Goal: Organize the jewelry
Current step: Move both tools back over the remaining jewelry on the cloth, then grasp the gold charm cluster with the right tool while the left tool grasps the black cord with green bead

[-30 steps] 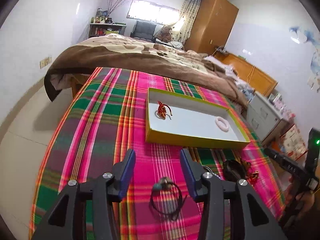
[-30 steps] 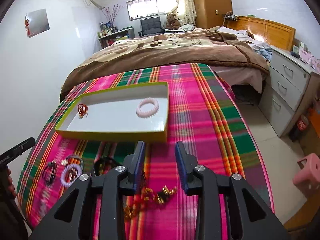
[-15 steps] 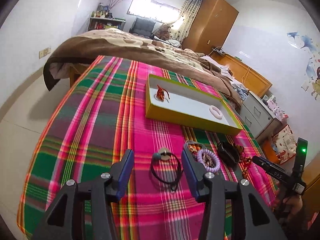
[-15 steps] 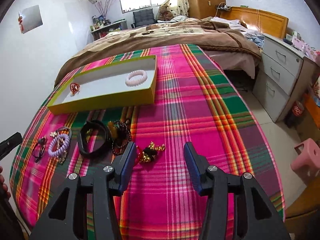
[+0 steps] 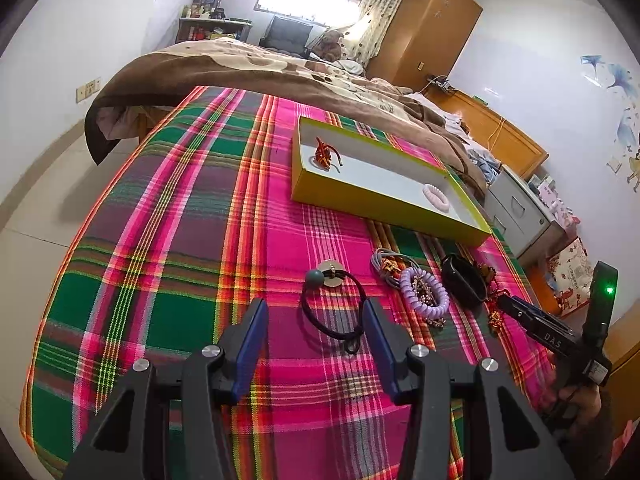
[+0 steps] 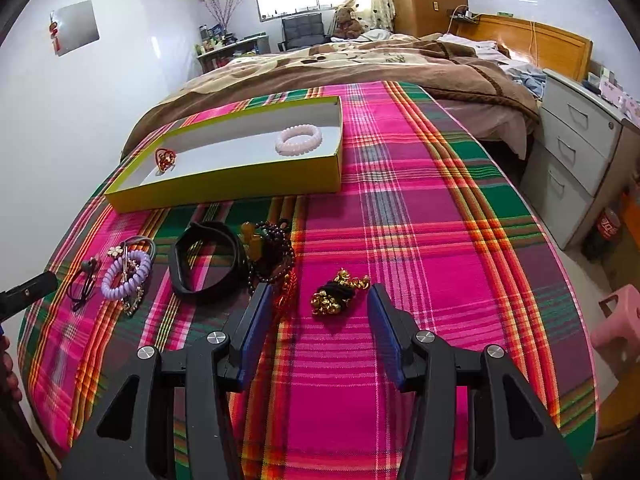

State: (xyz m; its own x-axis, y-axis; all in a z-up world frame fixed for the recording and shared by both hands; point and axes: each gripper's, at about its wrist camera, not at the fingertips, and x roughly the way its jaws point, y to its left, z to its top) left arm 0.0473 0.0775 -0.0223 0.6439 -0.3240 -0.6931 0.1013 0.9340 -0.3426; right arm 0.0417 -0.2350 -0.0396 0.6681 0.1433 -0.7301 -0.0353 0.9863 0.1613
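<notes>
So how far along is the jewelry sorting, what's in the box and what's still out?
Done: red knot piece and pink coil bracelet lie in the yellow box. In hand: nothing; both grippers are open, left gripper over the black hair tie, right gripper over the gold bell tie. The rest remains.

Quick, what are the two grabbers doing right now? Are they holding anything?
Left gripper: open, holding nothing, jaws either side of the black hair tie.
Right gripper: open, jaws just widened, holding nothing, above the gold bell bracelet.

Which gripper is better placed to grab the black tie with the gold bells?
Right. The right gripper has just been opening and frames the bell tie; the left gripper hangs over the black hair tie.
</notes>
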